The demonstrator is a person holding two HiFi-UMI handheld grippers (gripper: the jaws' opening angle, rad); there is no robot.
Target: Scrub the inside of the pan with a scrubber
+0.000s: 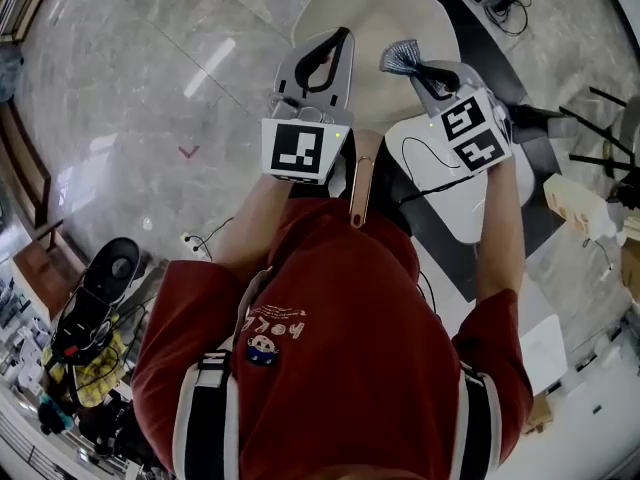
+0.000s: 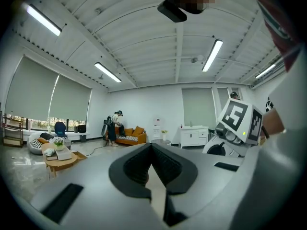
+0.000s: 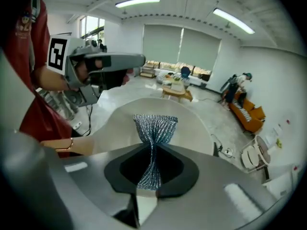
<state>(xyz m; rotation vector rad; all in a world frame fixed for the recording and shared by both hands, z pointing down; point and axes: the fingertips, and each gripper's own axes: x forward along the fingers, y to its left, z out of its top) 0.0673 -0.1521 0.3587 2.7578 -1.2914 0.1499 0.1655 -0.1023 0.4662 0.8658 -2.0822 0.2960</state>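
Note:
A cream pan [image 1: 372, 18] with a wooden handle [image 1: 360, 183] lies below both grippers, its handle pointing back at the person's red shirt. My right gripper [image 1: 413, 68] is shut on a silver-blue mesh scrubber [image 1: 399, 57], which fans out past the jaws just over the pan. The right gripper view shows the scrubber [image 3: 155, 128] pinched at its waist in the right gripper [image 3: 152, 151], with the pan [image 3: 194, 123] and its handle [image 3: 67, 146] behind. My left gripper [image 1: 344, 35] hovers to the left of it, shut with nothing seen between its jaws, aimed out at the room [image 2: 151, 145]. What holds the pan up is hidden.
A white table top [image 1: 455, 178] sits under the right arm, with a black cable [image 1: 430, 158] across it. Bags and gear [image 1: 90, 328] lie on the marble floor at lower left. A cardboard item [image 1: 575, 203] stands at right. Farther off are a low round table [image 2: 60, 159] and an orange sofa [image 2: 129, 137].

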